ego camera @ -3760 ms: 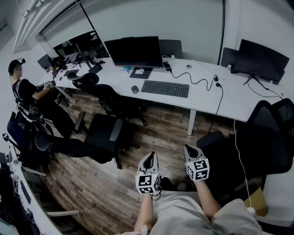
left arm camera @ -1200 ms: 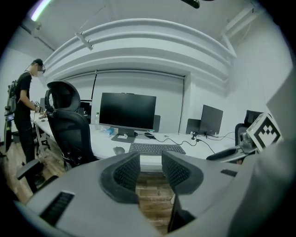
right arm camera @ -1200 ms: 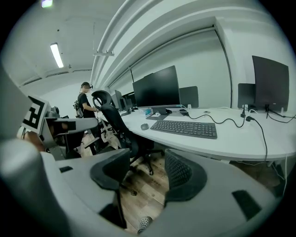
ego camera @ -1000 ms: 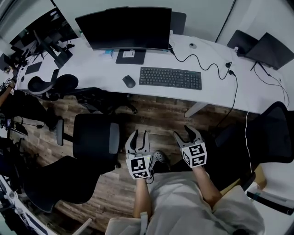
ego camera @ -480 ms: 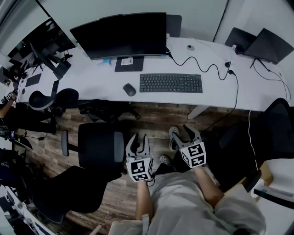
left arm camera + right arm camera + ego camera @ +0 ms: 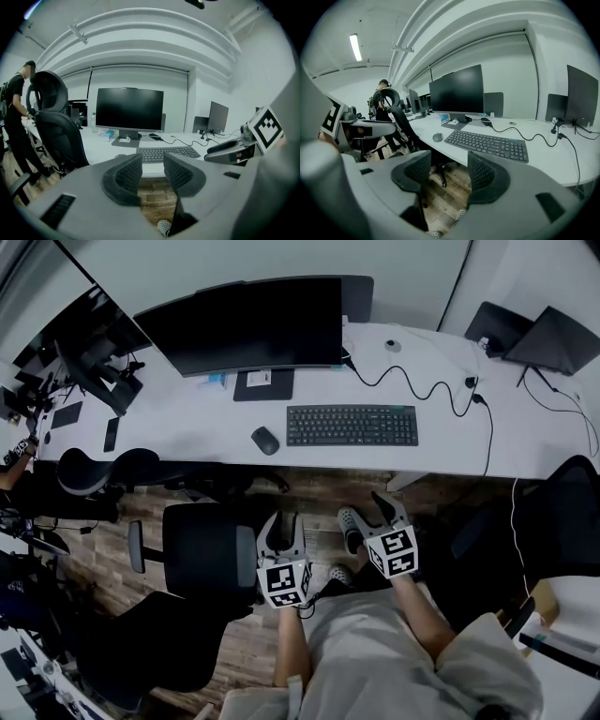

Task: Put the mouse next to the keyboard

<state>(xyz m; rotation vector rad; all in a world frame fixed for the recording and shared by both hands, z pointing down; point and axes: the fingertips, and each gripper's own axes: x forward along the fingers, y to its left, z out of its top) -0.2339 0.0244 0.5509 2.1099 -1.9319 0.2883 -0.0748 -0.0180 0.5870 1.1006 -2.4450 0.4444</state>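
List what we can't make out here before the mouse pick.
- Buttons and wheel of the mouse: too small in the head view and the right gripper view.
- The mouse in the left gripper view: almost all hidden behind one of the left gripper fingers.
- Key legends on the keyboard: too small in every view.
- Far right monitor: cut off by the head view's right edge.

We carry two pale grey grippers, the left gripper [image 6: 284, 521] and the right gripper [image 6: 386, 505]. Each has dark ribbed pads [image 6: 127, 174] and a white cube [image 6: 284, 583] with black square markers. We wear light grey clothes [image 6: 375, 662] and pale clogs [image 6: 349, 519] with holes.
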